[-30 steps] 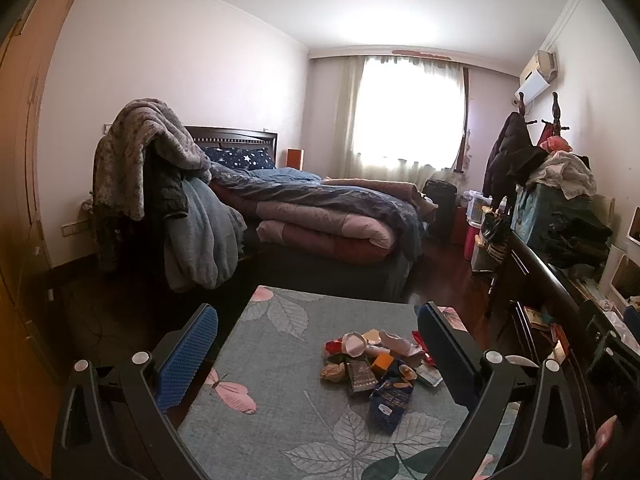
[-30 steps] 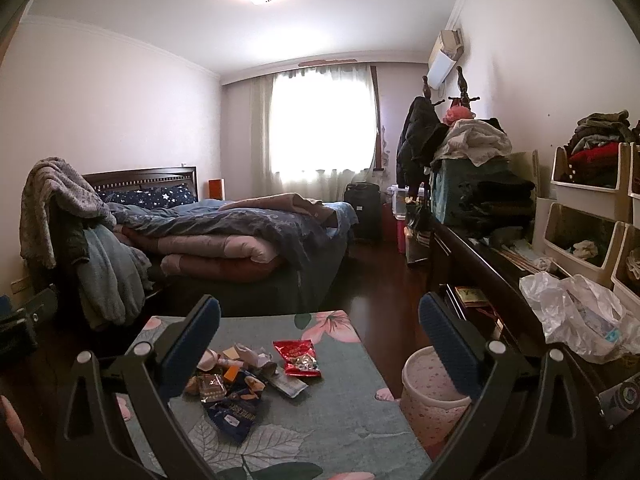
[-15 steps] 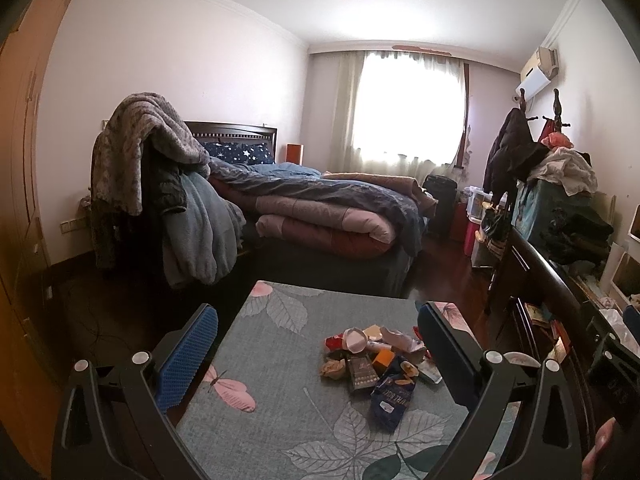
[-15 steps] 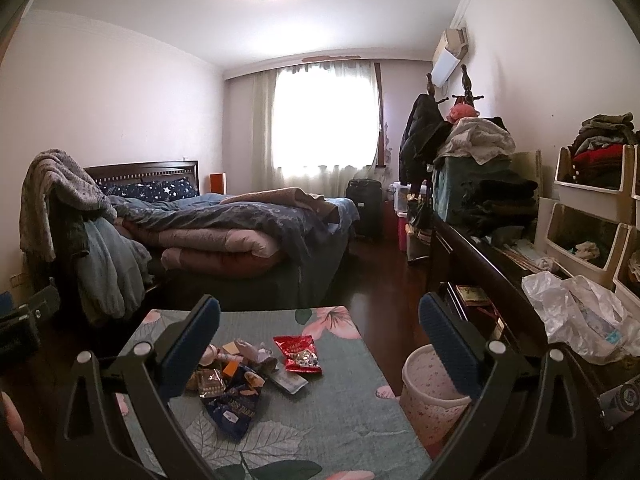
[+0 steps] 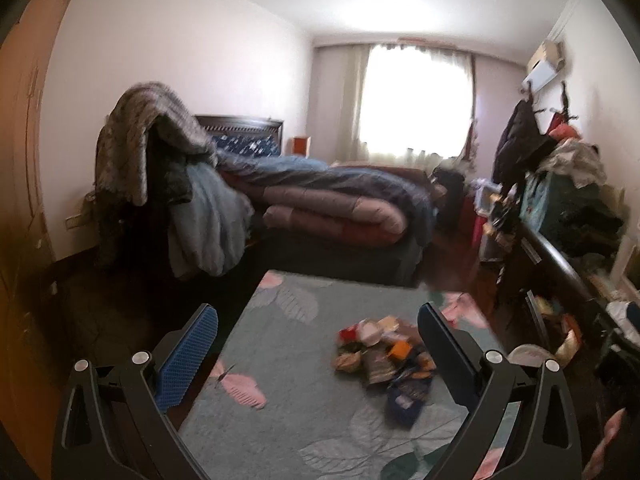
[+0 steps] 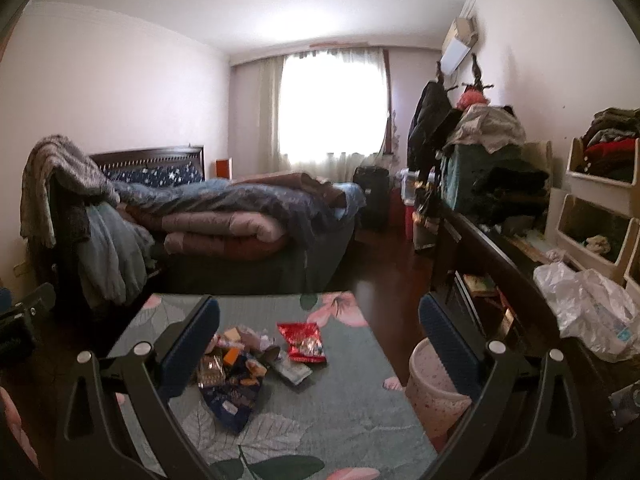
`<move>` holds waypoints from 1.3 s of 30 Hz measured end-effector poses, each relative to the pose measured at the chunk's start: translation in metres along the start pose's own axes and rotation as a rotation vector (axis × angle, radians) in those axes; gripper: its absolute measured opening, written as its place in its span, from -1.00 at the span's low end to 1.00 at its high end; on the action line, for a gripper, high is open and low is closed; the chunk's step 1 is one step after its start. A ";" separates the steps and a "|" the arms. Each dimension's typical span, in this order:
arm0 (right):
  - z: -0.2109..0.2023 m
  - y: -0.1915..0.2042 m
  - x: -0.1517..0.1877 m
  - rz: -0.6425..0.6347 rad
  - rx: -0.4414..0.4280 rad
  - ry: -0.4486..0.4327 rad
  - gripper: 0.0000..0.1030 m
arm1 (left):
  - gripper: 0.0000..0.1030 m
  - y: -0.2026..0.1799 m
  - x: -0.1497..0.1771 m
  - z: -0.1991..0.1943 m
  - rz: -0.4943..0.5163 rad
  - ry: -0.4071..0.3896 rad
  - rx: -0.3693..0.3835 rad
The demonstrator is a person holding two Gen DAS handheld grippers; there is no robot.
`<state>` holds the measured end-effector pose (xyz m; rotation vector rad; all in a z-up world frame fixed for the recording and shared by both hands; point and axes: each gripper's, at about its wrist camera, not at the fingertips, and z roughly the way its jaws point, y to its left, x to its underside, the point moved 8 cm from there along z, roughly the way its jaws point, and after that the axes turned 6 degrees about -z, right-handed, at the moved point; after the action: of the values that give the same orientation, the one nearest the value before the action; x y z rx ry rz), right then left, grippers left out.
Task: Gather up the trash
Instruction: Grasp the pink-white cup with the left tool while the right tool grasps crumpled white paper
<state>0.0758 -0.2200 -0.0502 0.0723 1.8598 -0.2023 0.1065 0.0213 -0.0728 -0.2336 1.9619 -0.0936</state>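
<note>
A pile of snack wrappers (image 5: 384, 354) lies on a table with a grey-green leaf-print cloth (image 5: 288, 344). In the right wrist view the same pile (image 6: 236, 368) includes a dark blue packet (image 6: 232, 398) and a red packet (image 6: 302, 342) set a little apart. A pale pink waste bin (image 6: 434, 390) stands on the floor at the table's right side. My left gripper (image 5: 318, 354) is open above the table, the pile just left of its right finger. My right gripper (image 6: 320, 348) is open too, with the red packet between its fingers farther off.
A bed (image 6: 240, 220) heaped with quilts stands beyond the table. Draped blankets on a chair (image 5: 160, 168) are at the left. A dark sideboard (image 6: 492, 264) with clothes, bins and a plastic bag (image 6: 588, 312) runs along the right wall. Dark floor (image 6: 392, 264) lies between.
Both views have tilted down and drawn slightly nearer the table; the wrappers sit higher and larger in frame. Both grippers stay open. The left view is now motion-blurred.
</note>
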 end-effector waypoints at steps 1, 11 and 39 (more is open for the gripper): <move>0.008 0.002 0.007 -0.006 -0.011 0.023 0.94 | 0.93 0.005 0.007 0.009 0.003 0.025 -0.020; 0.092 0.024 0.083 -0.021 -0.095 0.286 0.94 | 0.93 -0.018 0.064 0.142 0.066 0.268 -0.059; 0.244 0.060 0.104 0.022 -0.289 0.407 0.93 | 0.10 -0.060 0.108 0.309 0.003 0.444 0.005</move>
<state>0.2845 -0.2093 -0.2246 -0.0713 2.2738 0.1068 0.3571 -0.0461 -0.2814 -0.2190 2.4026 -0.1593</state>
